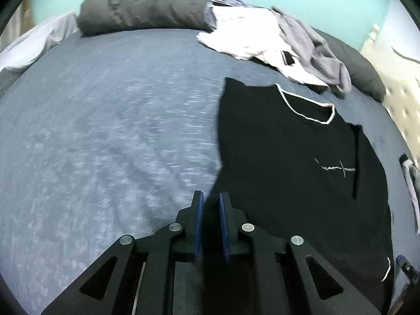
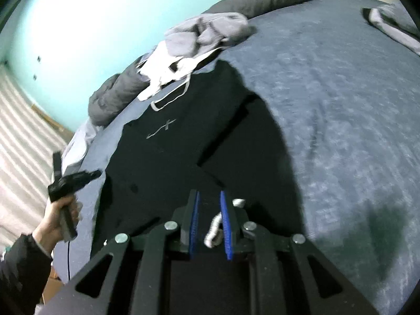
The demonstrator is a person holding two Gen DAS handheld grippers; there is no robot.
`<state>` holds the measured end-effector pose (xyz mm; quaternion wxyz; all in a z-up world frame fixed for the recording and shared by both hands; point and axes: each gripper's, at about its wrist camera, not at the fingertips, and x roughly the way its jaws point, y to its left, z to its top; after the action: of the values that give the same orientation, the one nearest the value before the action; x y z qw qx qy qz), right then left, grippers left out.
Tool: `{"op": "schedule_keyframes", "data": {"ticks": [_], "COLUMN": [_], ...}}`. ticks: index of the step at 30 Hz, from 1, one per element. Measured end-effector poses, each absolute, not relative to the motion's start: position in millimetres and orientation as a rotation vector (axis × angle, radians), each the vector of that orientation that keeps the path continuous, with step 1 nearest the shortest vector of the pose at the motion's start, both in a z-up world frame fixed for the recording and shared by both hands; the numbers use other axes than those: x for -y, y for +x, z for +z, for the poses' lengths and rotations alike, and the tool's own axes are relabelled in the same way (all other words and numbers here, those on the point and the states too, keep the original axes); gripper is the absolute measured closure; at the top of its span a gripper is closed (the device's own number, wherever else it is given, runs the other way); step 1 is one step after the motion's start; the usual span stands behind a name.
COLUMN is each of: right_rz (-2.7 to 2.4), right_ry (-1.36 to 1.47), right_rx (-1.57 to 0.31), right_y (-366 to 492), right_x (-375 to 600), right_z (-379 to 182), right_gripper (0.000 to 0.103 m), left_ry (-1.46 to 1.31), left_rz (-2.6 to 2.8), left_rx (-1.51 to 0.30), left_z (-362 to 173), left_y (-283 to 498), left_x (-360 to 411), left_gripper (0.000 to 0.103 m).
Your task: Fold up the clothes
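Observation:
A black T-shirt with a white-trimmed collar and a small white chest print lies spread on the blue bedspread. My left gripper sits at the shirt's near left edge, its blue pads close together with black cloth bunched between them. In the right wrist view the same shirt stretches away from my right gripper. Its jaws stand slightly apart over the near hem, and the white hem trim lies loose between the pads. A hand holds the left gripper at the shirt's left edge.
A heap of white and grey clothes lies beyond the collar. Dark grey pillows or a rolled duvet line the far side against a turquoise wall. Another grey garment lies at the far right of the bed. Floor shows at the left.

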<state>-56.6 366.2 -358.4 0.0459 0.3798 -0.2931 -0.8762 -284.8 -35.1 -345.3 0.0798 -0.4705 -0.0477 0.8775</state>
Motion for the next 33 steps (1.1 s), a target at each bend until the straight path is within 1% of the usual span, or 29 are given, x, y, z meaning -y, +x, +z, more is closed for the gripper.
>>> {"op": "schedule_keyframes", "data": {"ticks": [3,4,6,10,13,17,19,20,21,22,23,24,26,28,30,31,33], "right_rz": [-2.644,-2.64,-2.633,-2.603,-2.608,-2.623,-2.648,-2.662,-2.674,-2.676,-2.668,-2.661,-2.653,-2.63,-2.579,-2.562,-2.543], "right_ry": [1.172,1.192,1.257,1.398,1.411,1.385,1.353,1.34,1.328,1.316,1.31,1.305,1.335,1.401,1.486,1.521,1.593], "right_rx": [0.845,0.831,0.807,0.785,0.798,0.861,0.902,0.919,0.942,0.966,0.977,0.987,0.941,0.872,0.803,0.774,0.711], "right_y": [-68,-72,-76,-79,-77,-68,-60,-58,-55,-52,-49,-46,-37,-31,-20,-15,-1], "right_x": [-356,-354,-352,-351,-355,-363,-370,-374,-378,-383,-386,-389,-393,-391,-390,-390,-390], "right_z": [-361,-364,-371,-390,-391,-385,-376,-370,-364,-357,-352,-347,-335,-329,-326,-325,-324], "right_gripper": [0.087,0.087,0.087,0.087,0.087,0.087,0.087,0.082,0.079,0.073,0.071,0.07,0.067,0.065,0.061,0.057,0.054], "left_ry": [-1.447,-1.461,-1.465,-1.454,-1.46,-1.486,-1.486,-1.504,-1.525,-1.539,-1.551,-1.563,-1.581,-1.601,-1.617,-1.622,-1.63], "left_rz": [2.619,2.617,2.609,2.613,2.613,2.562,2.548,2.522,2.491,2.47,2.451,2.432,2.396,2.349,2.313,2.295,2.266], "left_rx": [0.142,0.15,0.197,0.199,0.227,0.246,0.229,0.23,0.232,0.223,0.212,0.203,0.201,0.224,0.222,0.215,0.211], "left_z": [-356,-361,-368,-365,-356,-341,-332,-329,-327,-325,-323,-321,-319,-320,-321,-322,-324], "left_y": [-293,-296,-298,-292,-282,-254,-232,-220,-208,-198,-189,-177,-156,-132,-111,-102,-83], "left_x": [34,36,42,43,49,63,71,75,79,82,85,87,93,96,96,96,93], "left_gripper": [0.089,0.085,0.085,0.085,0.085,0.08,0.072,0.069,0.063,0.06,0.059,0.058,0.055,0.047,0.045,0.045,0.044]}}
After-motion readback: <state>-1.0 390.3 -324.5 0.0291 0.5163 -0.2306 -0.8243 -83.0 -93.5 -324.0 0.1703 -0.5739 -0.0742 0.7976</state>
